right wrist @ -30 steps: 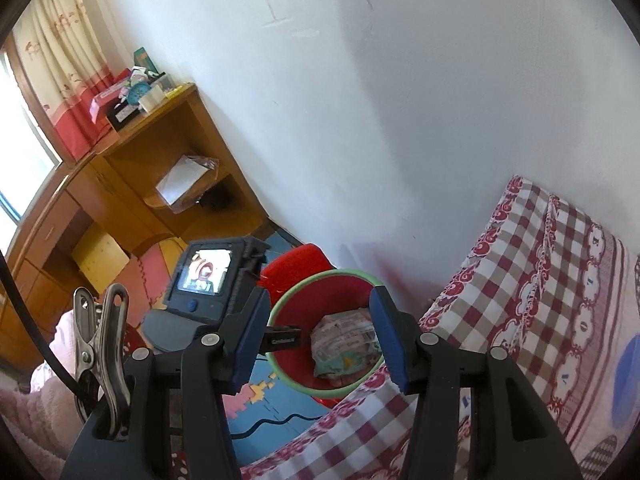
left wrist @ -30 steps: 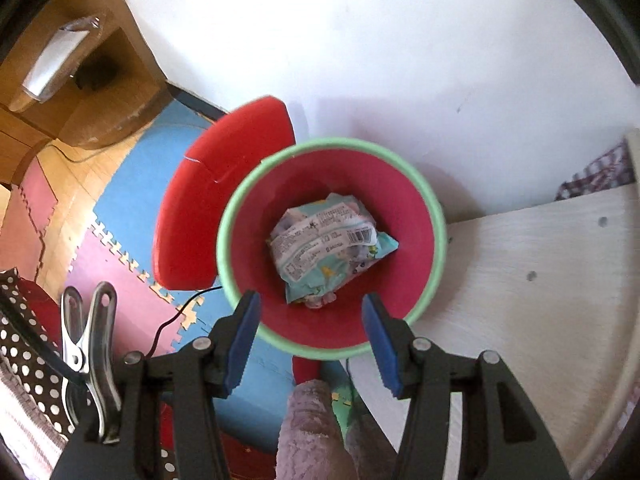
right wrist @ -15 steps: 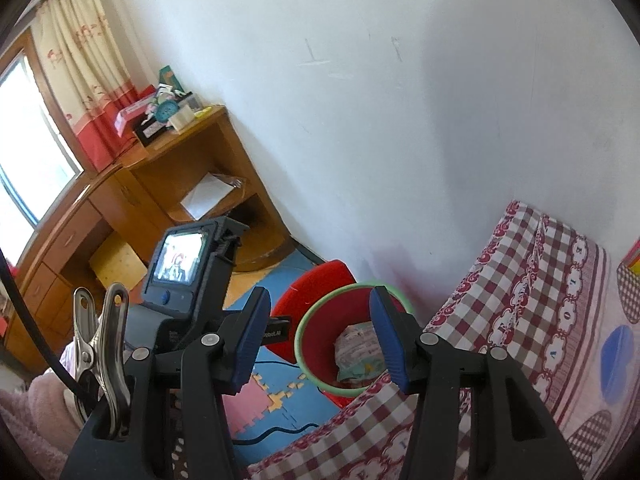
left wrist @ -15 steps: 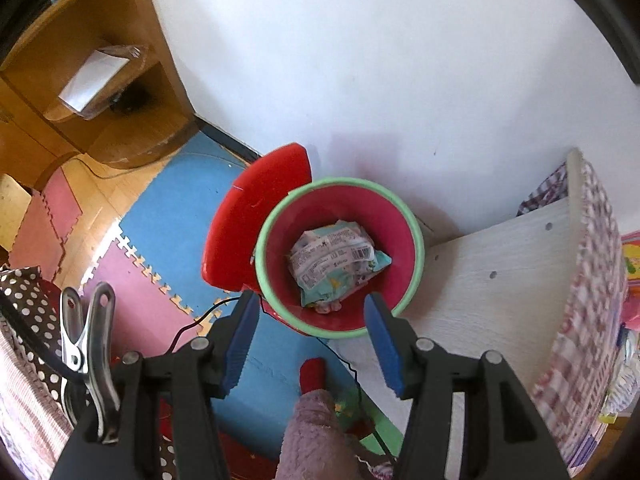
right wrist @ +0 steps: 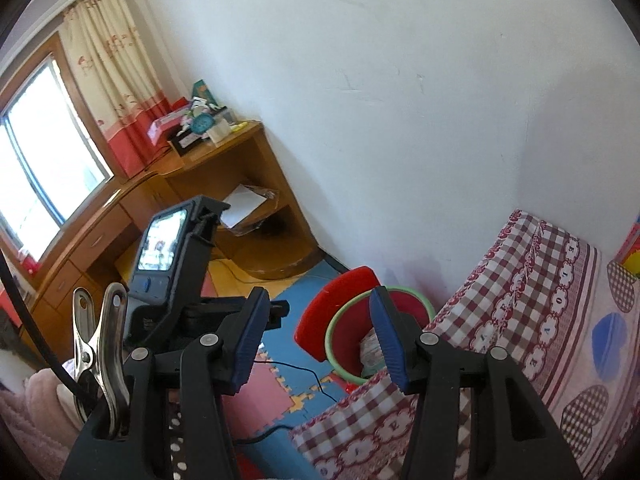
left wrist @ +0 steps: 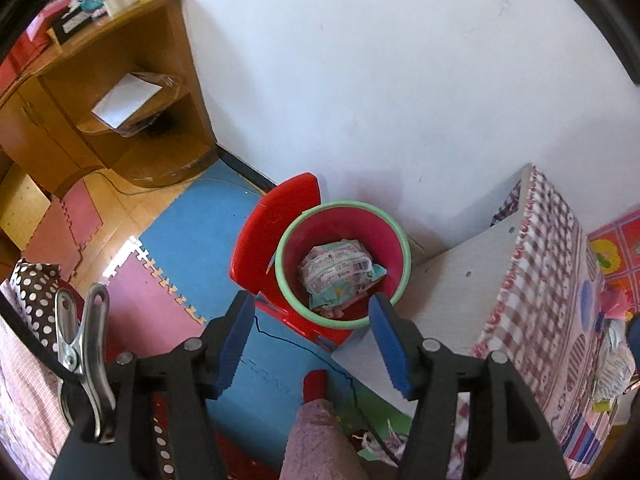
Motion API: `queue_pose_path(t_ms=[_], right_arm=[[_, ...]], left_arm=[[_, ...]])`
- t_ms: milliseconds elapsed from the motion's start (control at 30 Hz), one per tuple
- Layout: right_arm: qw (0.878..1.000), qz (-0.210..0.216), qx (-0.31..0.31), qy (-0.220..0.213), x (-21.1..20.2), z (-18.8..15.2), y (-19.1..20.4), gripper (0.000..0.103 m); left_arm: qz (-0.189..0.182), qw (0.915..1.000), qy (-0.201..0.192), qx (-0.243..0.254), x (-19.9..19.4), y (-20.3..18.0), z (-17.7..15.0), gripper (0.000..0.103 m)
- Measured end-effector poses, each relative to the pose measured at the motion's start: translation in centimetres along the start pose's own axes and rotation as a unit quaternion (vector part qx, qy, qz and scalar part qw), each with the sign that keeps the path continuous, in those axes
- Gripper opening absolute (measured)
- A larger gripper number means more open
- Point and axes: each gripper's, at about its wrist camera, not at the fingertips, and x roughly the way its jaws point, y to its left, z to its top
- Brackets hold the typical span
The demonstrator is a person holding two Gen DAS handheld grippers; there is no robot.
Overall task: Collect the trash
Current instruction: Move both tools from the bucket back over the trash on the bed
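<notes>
The checked bed [right wrist: 532, 320] fills my right side, the red bin [left wrist: 344, 264] on the floor beside its end board, against the wall. 1 crumpled wrapper [left wrist: 340, 272] lies inside it. My left gripper [left wrist: 312, 340] hangs above, jaws opening, nothing between them; my right gripper [right wrist: 316, 340] stands apart, empty.
</notes>
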Motion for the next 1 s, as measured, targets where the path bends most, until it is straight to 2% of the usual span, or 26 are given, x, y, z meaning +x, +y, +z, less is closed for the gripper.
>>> queue_pose_path(t_ms=[233,400,667,900,1000], right_arm=[[0.999,0.03,-0.007,-0.012,-4.2,-1.7,1.2,0.054],[0.999,0.032,-0.006,-0.02,-6.6,-2.7,1.9,0.054],[0.999,0.018,0.01,-0.03,-10.8,-5.3,0.4,0.056],[0.999,-0.008,0.025,-0.036,-14.4,-8.0,-1.7,0.061],[0.998,-0.028,0.032,-0.037,-15.7,-8.9,-2.9,0.07]], left_arm=[[0.014,0.9995,-0.028,-0.006,-4.7,0.2,-3.0,0.07],[0.008,0.9992,-0.038,0.002,-7.2,-0.9,-5.2,0.075],[-0.011,0.9982,-0.052,0.028,-9.8,-4.6,-8.8,0.088],[-0.032,0.9971,-0.048,0.049,-10.4,-8.9,-11.4,0.089],[-0.046,0.9958,-0.049,0.063,-11.0,-11.3,-12.5,0.089]])
